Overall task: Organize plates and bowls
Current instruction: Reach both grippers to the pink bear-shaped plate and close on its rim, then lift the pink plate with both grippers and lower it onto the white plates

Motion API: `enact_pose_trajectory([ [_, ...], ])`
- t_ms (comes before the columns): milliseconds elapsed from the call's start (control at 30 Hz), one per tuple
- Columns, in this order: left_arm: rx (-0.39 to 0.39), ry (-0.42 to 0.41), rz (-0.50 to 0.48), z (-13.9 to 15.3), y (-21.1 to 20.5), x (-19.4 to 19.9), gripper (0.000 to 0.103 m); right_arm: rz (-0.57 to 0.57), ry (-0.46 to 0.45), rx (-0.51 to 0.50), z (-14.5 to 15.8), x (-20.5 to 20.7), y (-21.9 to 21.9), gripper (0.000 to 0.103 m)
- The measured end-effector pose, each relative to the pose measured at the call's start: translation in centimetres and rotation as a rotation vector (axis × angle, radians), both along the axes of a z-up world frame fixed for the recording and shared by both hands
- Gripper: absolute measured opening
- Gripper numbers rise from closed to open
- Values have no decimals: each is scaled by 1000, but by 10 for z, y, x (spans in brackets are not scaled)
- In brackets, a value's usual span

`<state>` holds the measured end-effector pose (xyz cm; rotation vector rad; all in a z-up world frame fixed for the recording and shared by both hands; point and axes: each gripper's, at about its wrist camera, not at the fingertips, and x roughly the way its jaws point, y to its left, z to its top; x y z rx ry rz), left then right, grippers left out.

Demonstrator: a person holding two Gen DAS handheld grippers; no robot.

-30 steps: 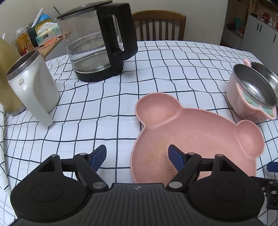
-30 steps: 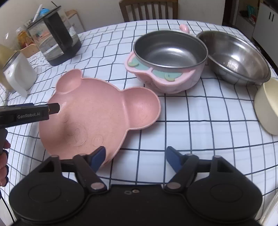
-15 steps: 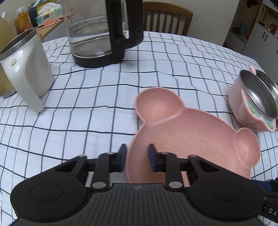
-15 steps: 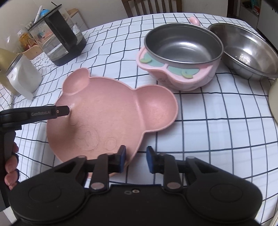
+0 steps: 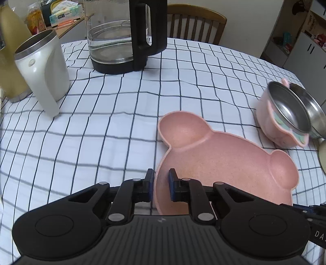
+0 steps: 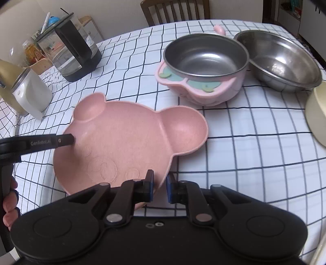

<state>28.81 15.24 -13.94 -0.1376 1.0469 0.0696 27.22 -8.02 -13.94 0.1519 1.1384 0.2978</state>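
Left gripper point(image 5: 161, 184): matte black linkage arms, silver pivot screws, blue pads, ribbed black housing at 6 o'clock. Right gripper point(image 6: 159, 188): same build. "GenRobot.AI" lettering on left finger, at 9 o'clock in right wrist view.

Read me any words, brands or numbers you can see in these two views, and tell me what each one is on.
"GenRobot.AI": on the finger of the left gripper, seen in the right wrist view.
"DA": cut off by the picture edge, on the right gripper, seen in the left wrist view.
Tissue box: print too blurred to read.
Jar: label too blurred to read.
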Motion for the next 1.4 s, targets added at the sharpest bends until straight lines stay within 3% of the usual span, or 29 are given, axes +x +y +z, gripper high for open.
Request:
enact_pose_trajectory([
  [700, -71, -93, -123, 58, -86, -89, 14, -52, -26, -1, 49, -68, -92, 13],
  [1033, -120, -153, -257, 85, -146, -115, 14, -103, -83, 3, 78, -108, -158, 13],
  [1400, -128, -157, -425, 89, -232, -132, 14, -198, -106, -13, 87, -149, -249, 13],
])
